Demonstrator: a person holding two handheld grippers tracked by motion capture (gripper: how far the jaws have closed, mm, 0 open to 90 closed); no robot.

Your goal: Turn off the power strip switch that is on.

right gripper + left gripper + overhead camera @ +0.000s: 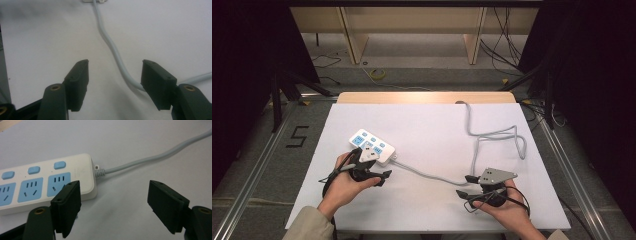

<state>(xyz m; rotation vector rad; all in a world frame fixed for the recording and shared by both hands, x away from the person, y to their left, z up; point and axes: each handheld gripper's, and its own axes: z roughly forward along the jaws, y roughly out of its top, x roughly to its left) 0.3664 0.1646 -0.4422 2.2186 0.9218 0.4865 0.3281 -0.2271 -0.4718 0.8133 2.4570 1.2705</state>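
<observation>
A white power strip (373,147) with blue sockets lies on the white tabletop (432,130), left of centre and nearer the near edge. Its grey cable (492,135) runs right, loops, and leaves over the far edge. The left gripper (373,172) hovers just beside the strip's near end, jaws spread and empty. Toward the near right corner, the right gripper (468,186) holds its jaws apart, with the cable passing between them on the tabletop.
</observation>
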